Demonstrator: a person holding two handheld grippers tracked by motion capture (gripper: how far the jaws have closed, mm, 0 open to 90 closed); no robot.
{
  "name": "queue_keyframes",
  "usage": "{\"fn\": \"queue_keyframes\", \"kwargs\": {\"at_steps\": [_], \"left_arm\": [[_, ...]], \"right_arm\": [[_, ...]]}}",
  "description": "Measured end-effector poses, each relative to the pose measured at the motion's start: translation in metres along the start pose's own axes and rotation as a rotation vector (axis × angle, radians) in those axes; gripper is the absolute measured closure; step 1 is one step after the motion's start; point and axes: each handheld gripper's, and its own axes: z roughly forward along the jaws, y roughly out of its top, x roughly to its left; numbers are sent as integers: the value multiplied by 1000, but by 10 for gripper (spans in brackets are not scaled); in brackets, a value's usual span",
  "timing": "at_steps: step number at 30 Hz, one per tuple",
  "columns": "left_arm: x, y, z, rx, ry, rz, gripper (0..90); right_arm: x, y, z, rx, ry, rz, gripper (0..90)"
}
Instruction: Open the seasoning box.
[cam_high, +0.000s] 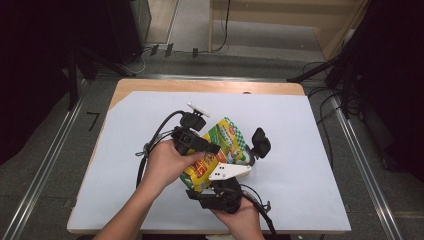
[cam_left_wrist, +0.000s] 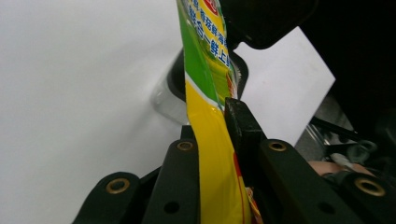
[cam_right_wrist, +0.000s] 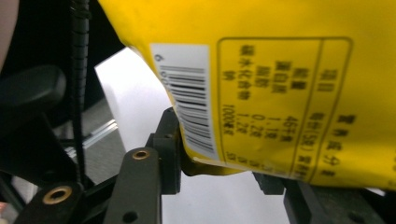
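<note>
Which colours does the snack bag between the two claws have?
The snack bag is mostly yellow and green, with a green-and-white checked patch near its top; the high view shows it best.

Black claw (cam_left_wrist: 219, 140) arms carry brass-ringed screw holes.

pouch (cam_high: 227, 145): yellow, green, checked top | barcode (cam_right_wrist: 189, 109): black on white | sheet (cam_high: 300, 150): white

The pouch (cam_high: 223, 150) looks like glossy printed plastic film, smooth and creased, the gripper jaws matt black plastic with brass-coloured rivets, and the table (cam_high: 210, 86) shows pale wood at twelve o'clock beyond a smooth matt white sheet (cam_high: 290, 145).
</note>
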Motion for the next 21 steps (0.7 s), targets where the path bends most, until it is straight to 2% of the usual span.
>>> {"fn": "queue_keyframes", "kwargs": {"at_steps": [5, 6, 7, 8, 10, 17, 19, 21], "left_arm": [[4, 9, 1, 27, -8, -2, 849], [4, 11, 1, 34, 3, -5, 854], [2, 14, 2, 54, 35, 1, 860], [2, 14, 2, 54, 35, 1, 861], [-2, 16, 2, 65, 61, 11, 861], [-9, 22, 5, 85, 81, 13, 861], [-11, 25, 7, 95, 87, 17, 861], [-12, 26, 7, 102, 84, 17, 856]], "right_arm": [[-1, 2, -2, -10, -4, -4, 605], [-2, 3, -2, -11, -10, -5, 597], [-1, 3, -3, -13, -27, -12, 580], [-1, 3, -3, -13, -35, -16, 575], [0, 3, -4, -13, -41, -19, 573], [1, 4, -6, -21, -51, -18, 556], [2, 6, -6, -6, -59, -22, 532], [1, 7, -6, -5, -59, -17, 567]]}}
